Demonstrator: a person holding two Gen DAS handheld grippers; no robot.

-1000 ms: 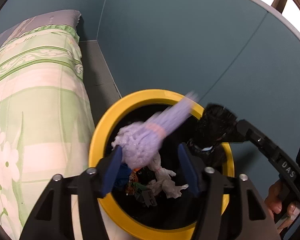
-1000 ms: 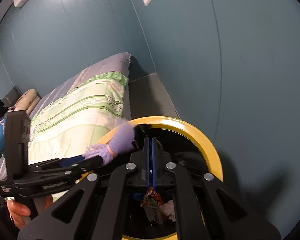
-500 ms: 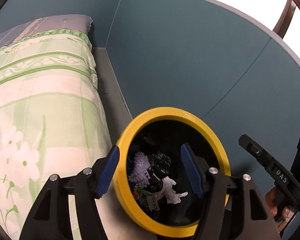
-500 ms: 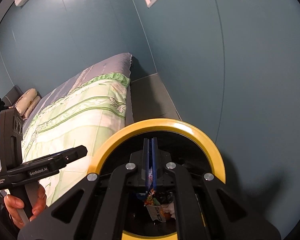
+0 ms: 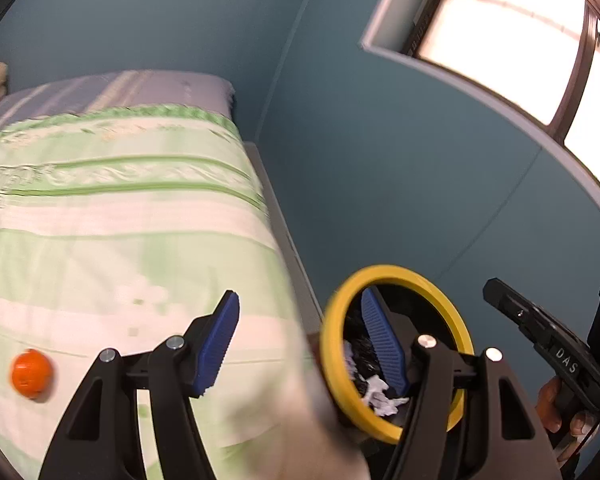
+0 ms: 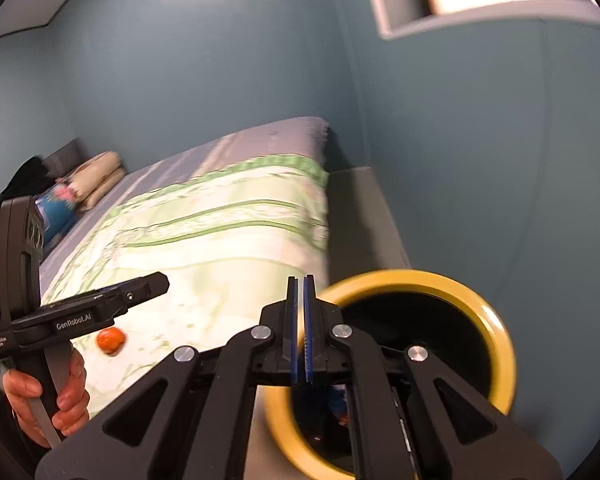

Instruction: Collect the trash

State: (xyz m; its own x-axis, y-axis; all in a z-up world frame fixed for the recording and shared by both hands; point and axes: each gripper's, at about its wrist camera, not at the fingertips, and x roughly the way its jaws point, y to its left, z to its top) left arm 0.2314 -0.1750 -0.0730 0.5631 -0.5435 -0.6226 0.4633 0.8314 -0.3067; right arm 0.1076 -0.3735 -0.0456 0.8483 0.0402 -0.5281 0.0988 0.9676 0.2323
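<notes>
A yellow-rimmed black bin (image 5: 456, 320) stands on the floor between the bed and the blue wall; it also shows in the right wrist view (image 6: 496, 320). Crumpled white paper (image 5: 378, 398) and other scraps lie inside it. My left gripper (image 5: 300, 344) is open and empty, above the bed's edge beside the bin. My right gripper (image 6: 301, 312) is shut with nothing between its pads, above the bin's left rim. A small orange object (image 5: 32, 373) lies on the bedspread, also in the right wrist view (image 6: 110, 340).
A bed with a green and white floral bedspread (image 5: 112, 232) fills the left. Pillows (image 6: 96, 180) lie at its far end. A blue wall with a window (image 5: 500, 40) runs on the right. A grey floor strip (image 6: 360, 216) lies between bed and wall.
The purple item dropped from my left gripper into the bin. Both grippers have since lifted and swung left toward the bed, bringing the orange object into view.
</notes>
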